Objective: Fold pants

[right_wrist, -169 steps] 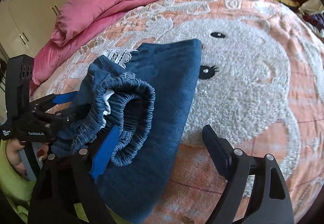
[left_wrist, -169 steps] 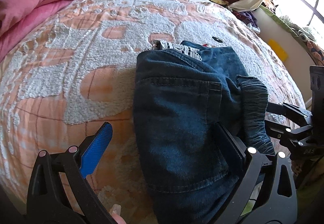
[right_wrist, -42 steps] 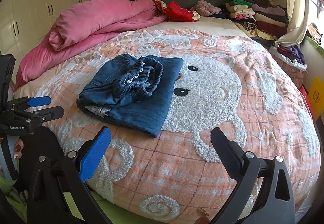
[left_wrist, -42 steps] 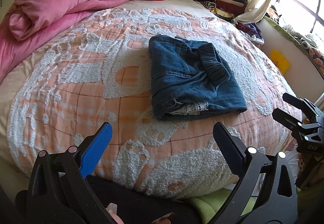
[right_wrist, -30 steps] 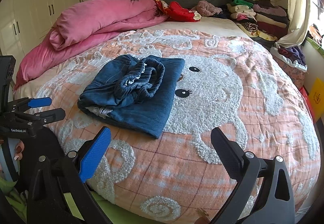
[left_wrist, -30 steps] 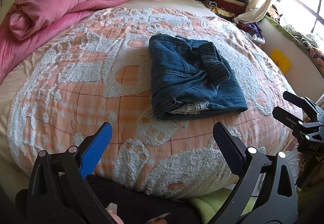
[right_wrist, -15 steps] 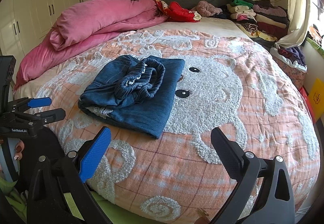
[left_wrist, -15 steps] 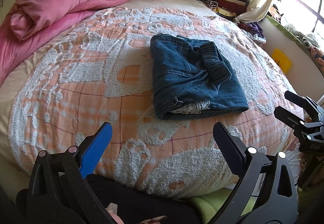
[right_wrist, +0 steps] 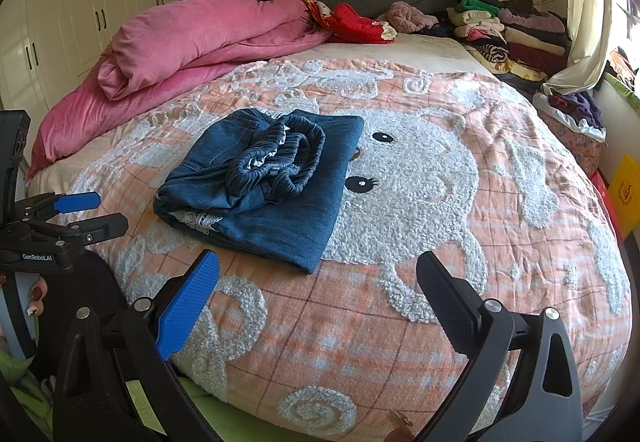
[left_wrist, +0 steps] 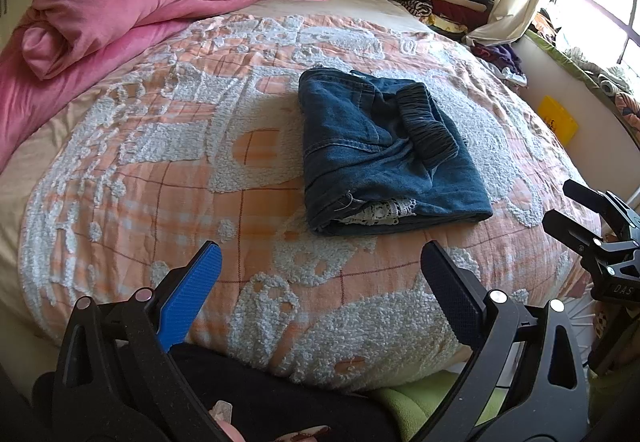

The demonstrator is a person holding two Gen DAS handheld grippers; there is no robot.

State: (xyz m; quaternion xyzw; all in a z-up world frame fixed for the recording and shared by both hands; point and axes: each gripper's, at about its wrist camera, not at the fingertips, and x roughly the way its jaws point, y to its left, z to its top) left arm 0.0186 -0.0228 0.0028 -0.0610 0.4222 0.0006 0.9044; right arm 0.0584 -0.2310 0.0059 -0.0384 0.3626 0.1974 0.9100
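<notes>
Dark blue denim pants [left_wrist: 380, 154] lie folded into a compact bundle on the peach and white blanket [left_wrist: 160, 170], with the elastic waistband on top and white lace at the near edge. They also show in the right wrist view [right_wrist: 272, 182]. My left gripper [left_wrist: 320, 274] is open and empty, held back at the bed's near edge, apart from the pants. My right gripper [right_wrist: 316, 286] is open and empty, also near the bed's edge. Each gripper shows in the other's view, the right [left_wrist: 588, 218] and the left [right_wrist: 76, 214].
A pink duvet [left_wrist: 120, 6] is heaped at the back left. Stacks of folded clothes [right_wrist: 504, 30] and a red garment [right_wrist: 352, 22] lie by the headboard. A curtain and window are on the right, white wardrobes [right_wrist: 80, 22] on the left.
About five seconds ago both grippers were at the pants, handling the waistband. Since then they have let go and pulled back to the bed's edge. Over the last second almost nothing has moved.
</notes>
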